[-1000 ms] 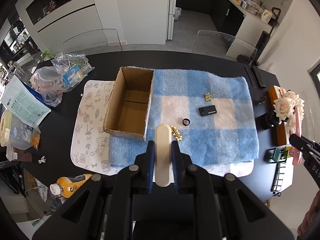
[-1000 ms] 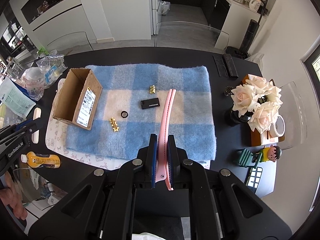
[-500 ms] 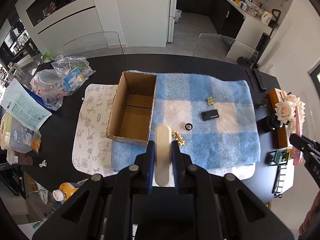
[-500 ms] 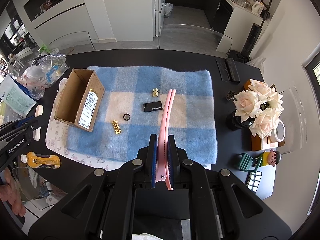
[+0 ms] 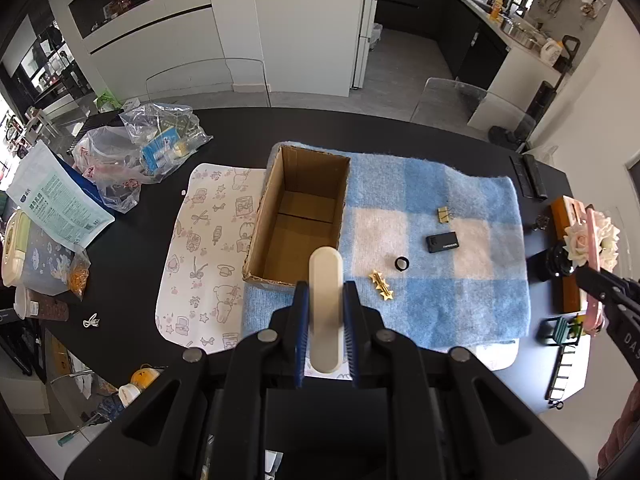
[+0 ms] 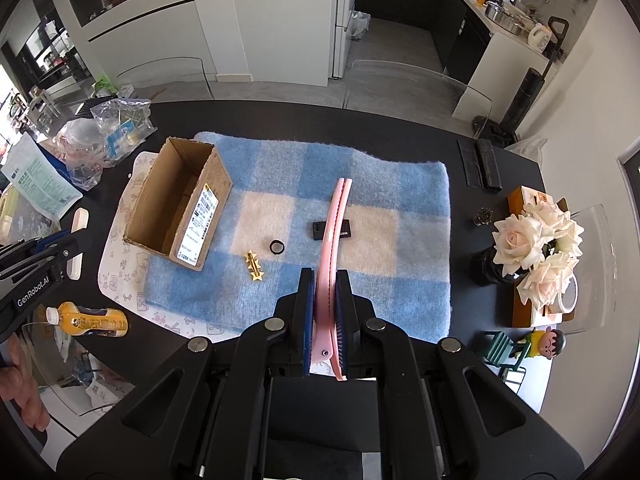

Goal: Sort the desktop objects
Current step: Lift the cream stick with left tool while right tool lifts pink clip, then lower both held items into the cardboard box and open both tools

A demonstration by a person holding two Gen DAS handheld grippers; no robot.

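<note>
Left gripper pinches a cream clip by the box; right gripper pinches a long pink clip, its label visible only there.

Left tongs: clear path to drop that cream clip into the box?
Probably yes. The left tongs hold the cream clip just short of the open box, with nothing between.

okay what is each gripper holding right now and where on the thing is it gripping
The left gripper is shut on a cream clip, around its lower half. The right gripper is shut on a long pink hair clip, near its hinge end.
</note>
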